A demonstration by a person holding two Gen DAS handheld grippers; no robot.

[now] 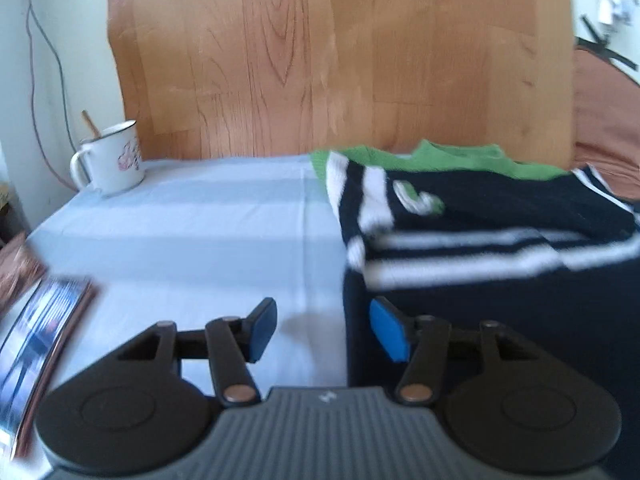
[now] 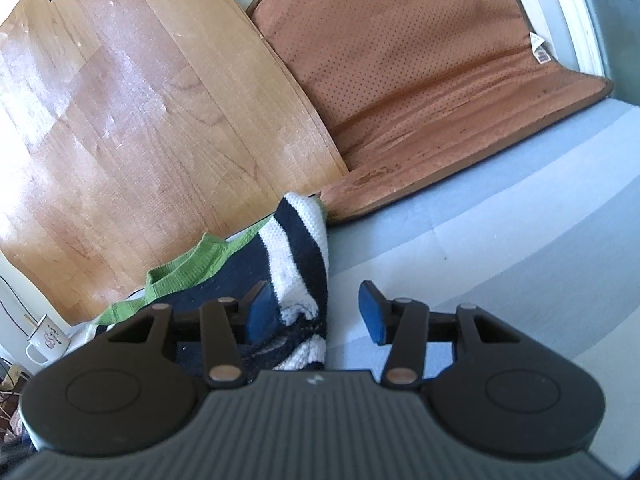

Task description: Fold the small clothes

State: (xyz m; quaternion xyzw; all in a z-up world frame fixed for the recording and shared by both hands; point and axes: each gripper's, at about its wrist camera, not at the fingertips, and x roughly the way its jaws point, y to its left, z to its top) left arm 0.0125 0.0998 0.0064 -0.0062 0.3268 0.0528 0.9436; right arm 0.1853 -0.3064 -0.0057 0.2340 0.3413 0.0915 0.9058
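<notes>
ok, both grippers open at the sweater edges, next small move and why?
Probably close the right gripper on the striped sleeve: its jaws are open with the sleeve edge between them, while the left gripper merely straddles the sweater body's left edge.

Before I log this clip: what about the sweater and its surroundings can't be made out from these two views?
- sweater: left wrist view is motion-blurred; its near part runs under the left gripper.
- Right wrist view: the right gripper covers the sweater's near edge, so the fold state is unclear.
- mug: print too blurred to read.
- book: cut off by the left edge.
</notes>
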